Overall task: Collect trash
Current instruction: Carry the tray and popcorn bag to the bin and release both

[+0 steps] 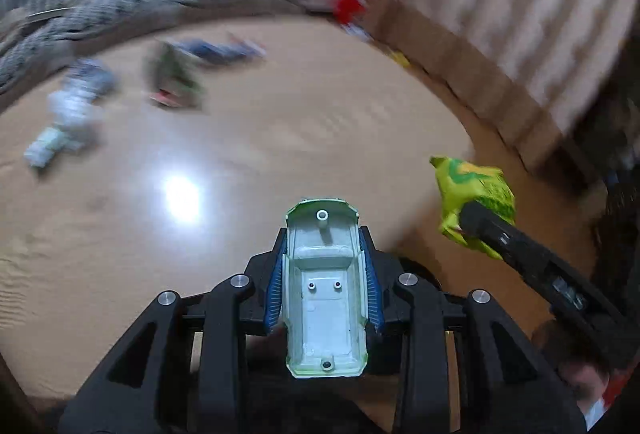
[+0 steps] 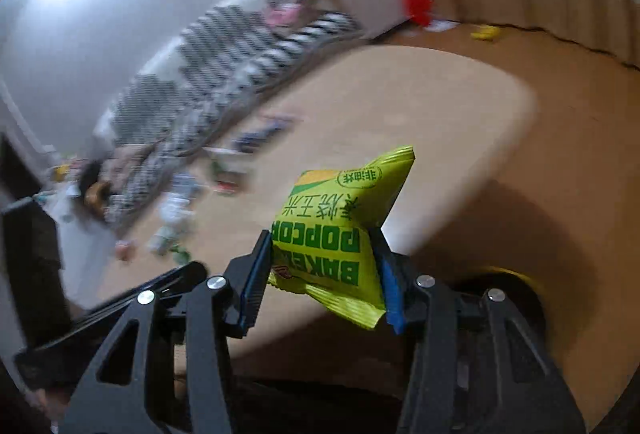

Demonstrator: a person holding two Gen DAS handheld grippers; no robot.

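A: What is held at this moment?

B: A pale plastic toy-car shell (image 1: pixel 325 290), green at the edges and turned hollow side up, is clamped lengthwise in the left gripper (image 1: pixel 325 246); the blue pads are pressed against both of its long sides. A yellow-green popcorn bag (image 2: pixel 340 230) is pinched in the right gripper (image 2: pixel 324 254), with the jaws closed on the bag's lower half and its top corner left sticking up free. Both loads are carried above the desk (image 1: pixel 280 138).

A: And what is left to collect?

B: More litter is scattered along the far left of the desk: a whitish crumpled heap (image 1: pixel 68 122), a green and red wrapper (image 1: pixel 174 82) and a bluish one (image 1: pixel 224 48), all badly blurred. No bin can be made out with certainty in either view; a dark round rim is seen low on the right in the right wrist view, but what it is cannot be told.

A: How should the carry be done well?

B: The pinch on both items should be kept firm until each is directly over the container. The bag is soft and could slip, so swinging should be avoided. The rigid shell is better released first, level and low, so that it is not bounced out.
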